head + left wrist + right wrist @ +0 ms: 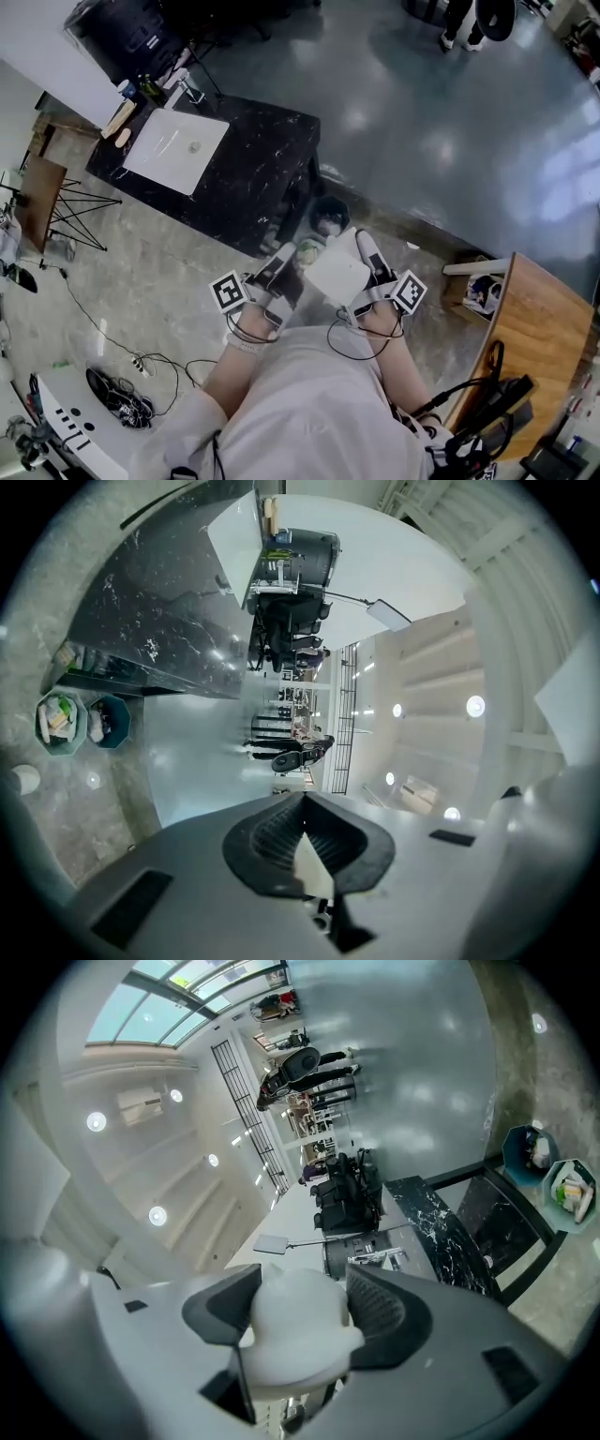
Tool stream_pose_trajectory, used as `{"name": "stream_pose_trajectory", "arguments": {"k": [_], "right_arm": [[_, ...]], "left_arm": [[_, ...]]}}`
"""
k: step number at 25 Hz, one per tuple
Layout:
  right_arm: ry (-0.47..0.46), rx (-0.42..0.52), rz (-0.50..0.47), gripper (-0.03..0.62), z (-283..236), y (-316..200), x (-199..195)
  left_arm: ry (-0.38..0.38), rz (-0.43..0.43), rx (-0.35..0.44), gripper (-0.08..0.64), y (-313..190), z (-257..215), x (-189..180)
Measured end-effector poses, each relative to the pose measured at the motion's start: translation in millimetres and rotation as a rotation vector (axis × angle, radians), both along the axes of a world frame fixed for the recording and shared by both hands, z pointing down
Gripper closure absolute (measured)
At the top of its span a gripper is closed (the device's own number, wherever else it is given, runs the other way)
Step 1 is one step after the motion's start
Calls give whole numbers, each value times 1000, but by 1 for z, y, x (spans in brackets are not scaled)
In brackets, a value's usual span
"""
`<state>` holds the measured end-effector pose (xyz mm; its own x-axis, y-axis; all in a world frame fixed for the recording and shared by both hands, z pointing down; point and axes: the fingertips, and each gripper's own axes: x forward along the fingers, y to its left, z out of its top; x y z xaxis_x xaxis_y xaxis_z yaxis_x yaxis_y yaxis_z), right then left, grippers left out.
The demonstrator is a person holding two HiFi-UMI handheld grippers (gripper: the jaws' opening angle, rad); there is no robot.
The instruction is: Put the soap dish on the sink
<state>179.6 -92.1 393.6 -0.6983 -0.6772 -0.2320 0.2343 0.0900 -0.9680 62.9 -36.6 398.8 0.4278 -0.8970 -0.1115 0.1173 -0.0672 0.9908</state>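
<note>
The white soap dish [336,270] hangs in front of my body, between my two grippers. My right gripper [364,255] is shut on its rounded white body [295,1330], which fills the wide gap between the dark pads. My left gripper [292,262] is at the dish's left edge. In the left gripper view its pads meet at the tips with a thin white sliver [312,869] pinched between them. The white sink [176,148] is set in a black marble counter [253,159] well ahead and to the left, across the floor.
Two bins [328,216] stand on the floor by the counter's near end. A wooden table [534,328] is at my right, and cables [122,398] lie on the floor at my left. Bottles and a tap [155,89] sit behind the sink. A person's legs [464,28] show far off.
</note>
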Motion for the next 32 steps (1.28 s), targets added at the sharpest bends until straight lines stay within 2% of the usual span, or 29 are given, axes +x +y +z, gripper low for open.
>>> {"name": "stream_pose_trajectory", "arguments": {"k": [15, 21, 27, 32], "right_arm": [[15, -7, -13, 296, 4, -14, -11], [40, -6, -34, 296, 6, -40, -53], [85, 1, -71, 296, 17, -56, -87], [128, 40, -114, 296, 70, -81, -112]], "left_arm": [[19, -6, -17, 552, -11, 9, -7], [37, -31, -32, 552, -32, 12, -50], [50, -102, -50, 552, -31, 23, -94], [30, -194, -77, 552, -25, 81, -127]]}}
